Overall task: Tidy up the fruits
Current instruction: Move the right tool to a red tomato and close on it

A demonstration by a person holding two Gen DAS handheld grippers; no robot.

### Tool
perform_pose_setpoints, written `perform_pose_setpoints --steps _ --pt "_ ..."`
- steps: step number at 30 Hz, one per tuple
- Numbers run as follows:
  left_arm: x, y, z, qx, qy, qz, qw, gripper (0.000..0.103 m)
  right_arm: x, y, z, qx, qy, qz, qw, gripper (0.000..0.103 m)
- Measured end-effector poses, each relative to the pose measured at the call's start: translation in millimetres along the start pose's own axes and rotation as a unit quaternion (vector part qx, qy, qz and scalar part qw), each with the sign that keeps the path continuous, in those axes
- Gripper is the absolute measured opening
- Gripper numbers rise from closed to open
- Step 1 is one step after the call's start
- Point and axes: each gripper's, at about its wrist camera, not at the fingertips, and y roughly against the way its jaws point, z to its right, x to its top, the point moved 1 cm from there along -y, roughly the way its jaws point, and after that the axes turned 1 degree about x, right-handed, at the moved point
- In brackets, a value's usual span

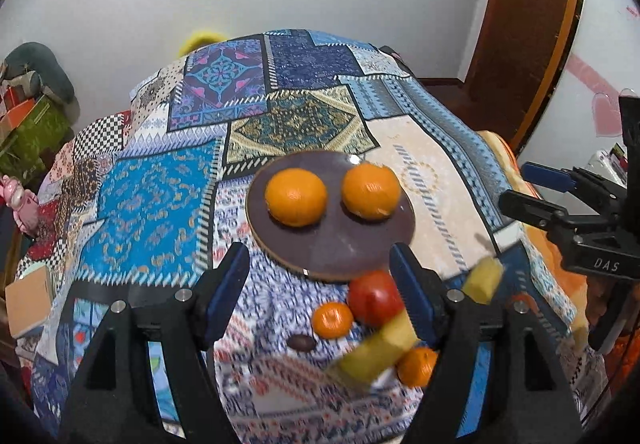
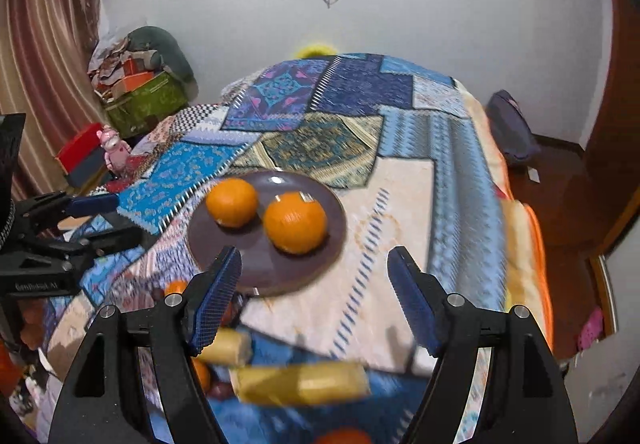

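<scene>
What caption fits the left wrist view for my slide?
Open left gripper above the patchwork cloth, facing a brown round plate holding two large oranges, red apple nearby.

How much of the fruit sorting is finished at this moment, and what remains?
Done: two large oranges sit on the brown plate. In hand: nothing; the left gripper and right gripper are both open and empty. Left on the bedspread: a red apple, two small tangerines and yellow pieces.
</scene>
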Motion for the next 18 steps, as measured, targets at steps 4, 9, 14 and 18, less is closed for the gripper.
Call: perform_pose_setpoints --steps 4,9,14,18 --pt "-18 7 5 -0.008 0.007 -0.009 0.9999 0.073 -29 8 11 -0.016 -0.015 -0.018 1.0 0.073" --pt "-40 11 10 -0.019 0.019 -0.022 0.9994 0.073 -64 9 21 -0.025 -0.039 -0.049 0.998 0.073" --pt "-59 9 11 -0.017 0.028 -0.036 0.9988 0.073 -99 2 25 -0.026 -0.052 -0.085 0.995 0.073" --pt "-68 2 10 -0.018 0.037 -0.048 0.998 0.073 -112 -2 26 -0.015 -0.067 -0.098 0.993 0.07"
